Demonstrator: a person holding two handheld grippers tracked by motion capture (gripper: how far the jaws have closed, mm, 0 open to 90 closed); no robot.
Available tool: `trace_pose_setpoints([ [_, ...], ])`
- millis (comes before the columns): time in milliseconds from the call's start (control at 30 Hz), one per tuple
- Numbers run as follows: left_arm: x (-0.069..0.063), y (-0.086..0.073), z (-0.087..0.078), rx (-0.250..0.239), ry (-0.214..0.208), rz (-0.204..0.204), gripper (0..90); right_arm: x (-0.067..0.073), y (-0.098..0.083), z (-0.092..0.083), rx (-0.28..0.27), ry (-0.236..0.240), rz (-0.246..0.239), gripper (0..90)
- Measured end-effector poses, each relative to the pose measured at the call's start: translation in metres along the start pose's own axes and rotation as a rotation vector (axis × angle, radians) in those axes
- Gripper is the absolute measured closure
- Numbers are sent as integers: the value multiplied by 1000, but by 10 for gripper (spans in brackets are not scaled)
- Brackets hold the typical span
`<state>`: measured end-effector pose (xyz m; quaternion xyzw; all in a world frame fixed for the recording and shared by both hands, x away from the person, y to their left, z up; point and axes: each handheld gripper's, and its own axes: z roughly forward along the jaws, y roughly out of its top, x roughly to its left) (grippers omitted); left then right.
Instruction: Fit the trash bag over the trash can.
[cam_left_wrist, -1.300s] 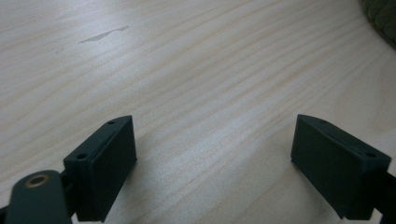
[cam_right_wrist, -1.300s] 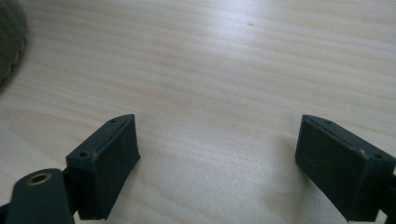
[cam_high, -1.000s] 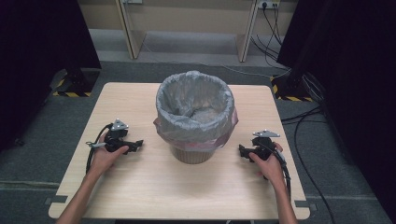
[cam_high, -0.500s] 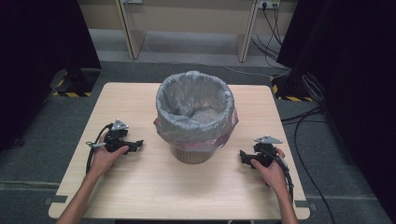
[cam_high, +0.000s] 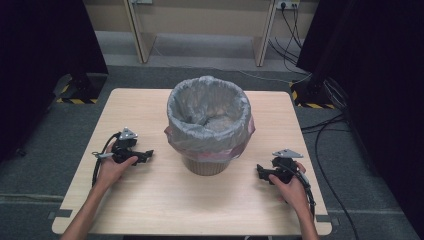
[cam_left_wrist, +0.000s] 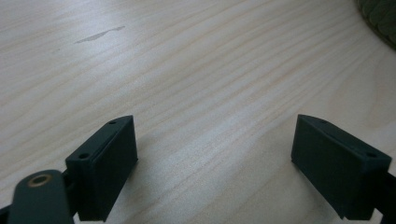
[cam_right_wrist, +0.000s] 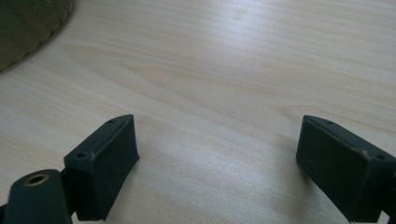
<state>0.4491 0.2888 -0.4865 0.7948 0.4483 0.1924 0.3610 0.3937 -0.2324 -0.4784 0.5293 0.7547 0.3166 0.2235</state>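
Wastebasket (cam_high: 208, 125) stands mid-table (cam_high: 150, 200), woven brown body w/ grey plastic liner (cam_high: 200, 107) folded over rim, pinkish edge below; inside looks empty. Left gripper (cam_high: 143, 155) & right gripper (cam_high: 261, 172) rest either side, both jaws spread wide, holding nothing.

A bin (cam_high: 209, 130) lined with a grey bag stood mid-table (cam_high: 165, 200). The left gripper (cam_high: 142, 156) lay beside it, the right gripper (cam_high: 261, 172) opposite, each held by a hand.
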Motion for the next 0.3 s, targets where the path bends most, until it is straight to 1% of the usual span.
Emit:
trace_pose_setpoints([
  [233, 0, 0, 0, 0, 1, 1, 134, 1, 0, 1, 1, 0, 2, 122],
  [300, 0, 0, 0, 0, 0, 1, 134, 1, 0, 1, 2, -16, 6, 113],
])
